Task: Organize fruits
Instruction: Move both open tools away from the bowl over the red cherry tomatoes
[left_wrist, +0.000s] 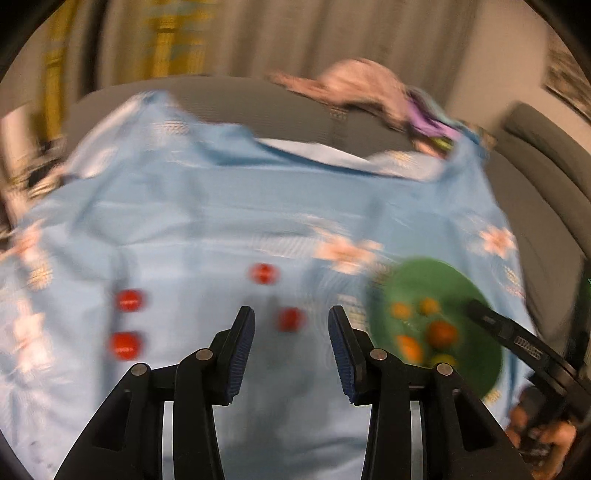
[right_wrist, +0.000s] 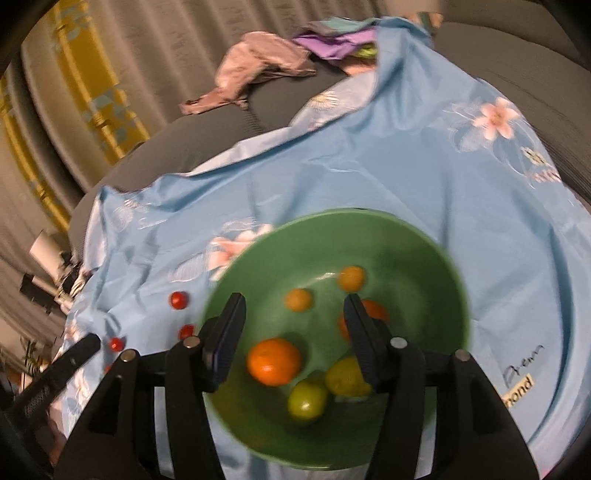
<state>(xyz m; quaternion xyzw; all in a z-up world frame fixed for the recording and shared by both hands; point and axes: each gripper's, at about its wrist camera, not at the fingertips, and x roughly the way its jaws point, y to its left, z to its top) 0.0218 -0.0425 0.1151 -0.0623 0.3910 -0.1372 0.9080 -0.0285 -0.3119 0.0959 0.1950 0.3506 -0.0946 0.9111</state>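
The left tongs hang with their jaws apart and nothing between them, over a light blue flowered cloth. Four small red fruits lie loose on the cloth — one sits just past the gap of the tongs. The picture here is blurry.

The right tongs are spread wide too, holding nothing, just above a green bowl. In the bowl lie a big orange, two small orange fruits, a green fruit and a yellow one — another orange fruit is half hidden behind a finger. The bowl sits on the cloth, right of the red fruits.
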